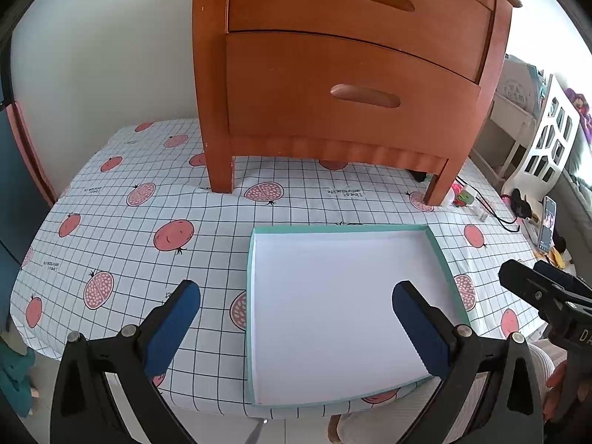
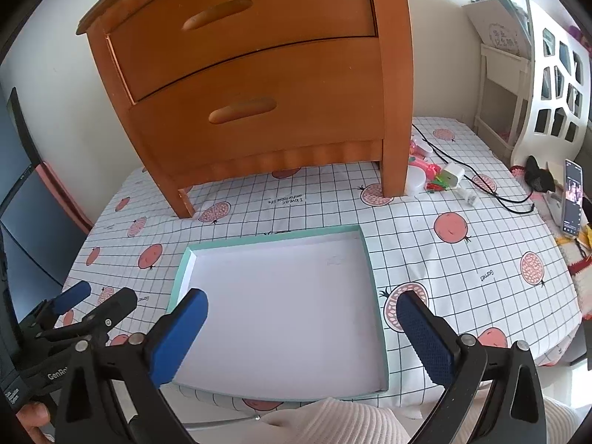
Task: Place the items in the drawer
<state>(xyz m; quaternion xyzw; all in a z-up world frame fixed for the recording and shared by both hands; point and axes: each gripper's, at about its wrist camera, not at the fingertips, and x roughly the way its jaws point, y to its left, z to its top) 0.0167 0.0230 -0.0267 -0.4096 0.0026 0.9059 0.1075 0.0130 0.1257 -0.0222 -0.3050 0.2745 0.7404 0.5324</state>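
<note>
Item: orange-brown wooden two-drawer nightstand [image 1: 347, 74], both drawers shut, standing on the pomegranate-print checked bed sheet [image 1: 122, 229].
Item: shallow teal-rimmed white cardboard tray [image 1: 440, 255], empty, just in front of the nightstand.
Left claw [image 1: 296, 329] and right claw [image 2: 301, 336]: released, holding nothing, above the tray's near edge.
Judgement: no items in the tray; open a drawer first, pulling its oval handle [image 1: 364, 95] squarely.

Nightstand [image 1: 333, 74] top — cut off above
</note>
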